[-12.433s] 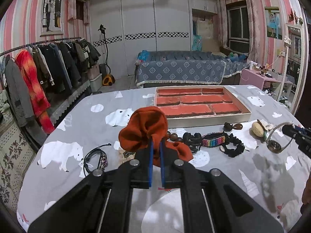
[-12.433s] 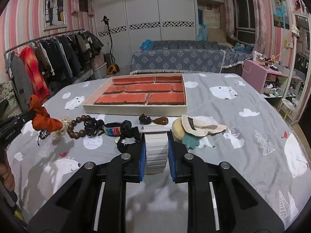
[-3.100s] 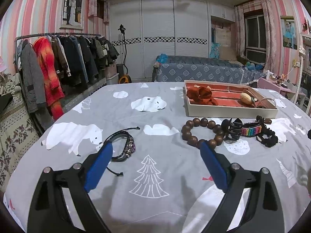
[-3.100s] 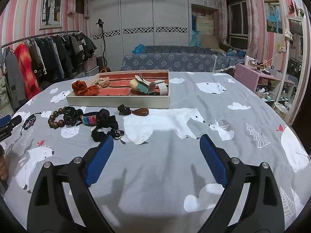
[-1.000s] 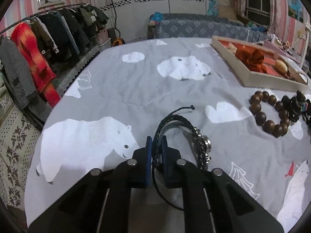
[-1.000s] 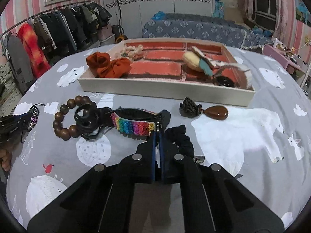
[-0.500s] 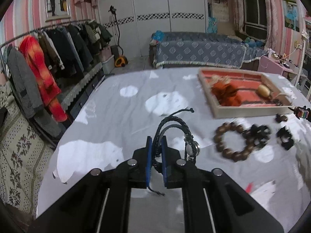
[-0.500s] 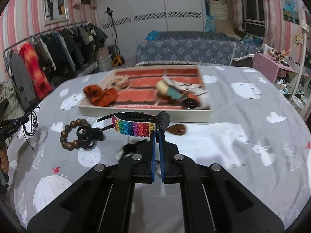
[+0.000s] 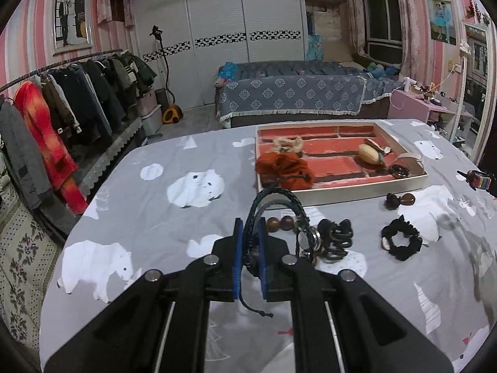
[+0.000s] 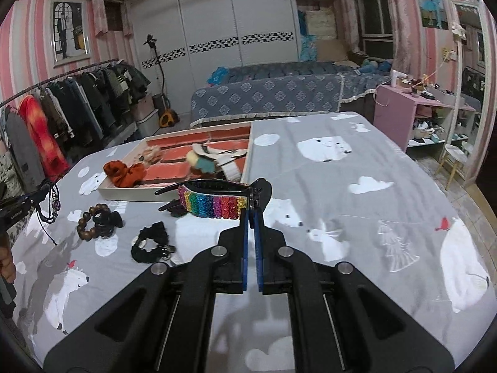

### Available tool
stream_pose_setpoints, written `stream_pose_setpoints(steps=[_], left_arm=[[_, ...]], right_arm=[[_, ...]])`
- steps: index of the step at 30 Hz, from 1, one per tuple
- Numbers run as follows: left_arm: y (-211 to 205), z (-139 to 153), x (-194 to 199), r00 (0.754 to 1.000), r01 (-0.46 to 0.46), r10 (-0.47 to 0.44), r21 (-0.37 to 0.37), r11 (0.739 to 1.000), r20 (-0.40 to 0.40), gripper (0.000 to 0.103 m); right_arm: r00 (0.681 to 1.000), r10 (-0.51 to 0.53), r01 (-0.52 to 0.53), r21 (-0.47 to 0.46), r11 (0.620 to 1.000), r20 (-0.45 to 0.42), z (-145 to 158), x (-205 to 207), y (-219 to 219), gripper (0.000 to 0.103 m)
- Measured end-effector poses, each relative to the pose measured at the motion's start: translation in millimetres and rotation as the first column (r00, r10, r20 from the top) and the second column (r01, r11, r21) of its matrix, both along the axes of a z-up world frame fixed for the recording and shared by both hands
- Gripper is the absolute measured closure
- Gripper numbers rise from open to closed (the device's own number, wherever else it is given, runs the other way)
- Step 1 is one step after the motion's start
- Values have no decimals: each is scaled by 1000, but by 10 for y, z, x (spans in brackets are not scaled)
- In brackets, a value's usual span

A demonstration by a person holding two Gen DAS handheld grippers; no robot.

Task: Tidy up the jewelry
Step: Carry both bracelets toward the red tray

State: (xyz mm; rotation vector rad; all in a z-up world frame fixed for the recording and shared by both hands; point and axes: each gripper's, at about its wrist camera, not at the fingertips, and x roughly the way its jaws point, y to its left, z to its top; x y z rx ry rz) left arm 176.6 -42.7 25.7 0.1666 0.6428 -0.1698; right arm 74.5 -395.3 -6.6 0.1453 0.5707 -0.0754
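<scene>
My left gripper (image 9: 250, 228) is shut on a black braided cord bracelet (image 9: 281, 197) with a metal charm, lifted above the grey bedspread. My right gripper (image 10: 251, 209) is shut on the end of a rainbow sequin hair clip (image 10: 212, 204), held in the air in front of the tray. The red-lined tray (image 9: 369, 189) (image 10: 119, 191) holds an orange scrunchie (image 9: 284, 169), a beige scrunchie (image 9: 287, 143) and other pieces. The left gripper with its bracelet shows at the left edge of the right wrist view (image 10: 46, 200).
On the spread lie a wooden bead bracelet (image 10: 85, 222), a black claw clip (image 9: 337, 237), a black scrunchie (image 9: 402, 242) (image 10: 150, 247) and a brown teardrop pendant (image 9: 400, 200). A clothes rack (image 9: 62, 118) stands left, a bed (image 9: 295, 96) behind, a pink desk (image 10: 416, 115) right.
Both grippers have risen off the spread with their items and swung toward the tray. The bracelet and the rainbow clip now hang in the air instead of lying on the cloth.
</scene>
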Motion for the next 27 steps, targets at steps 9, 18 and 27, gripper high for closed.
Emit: stream_pose_setpoints(steps=[9, 18, 27], left_arm=[[7, -25, 18, 1000, 4, -4, -19, 1000, -4, 94], [12, 85, 196, 999, 13, -12, -53, 999, 30, 94], [-299, 168, 705, 997, 66, -64, -64, 996, 38, 94]], right_arm=[[1000, 12, -12, -4, 1000, 0, 5, 76, 86, 98], [999, 35, -35, -27, 999, -2, 80, 390, 258, 98], [999, 54, -53, -61, 997, 10, 252, 967, 360, 98]])
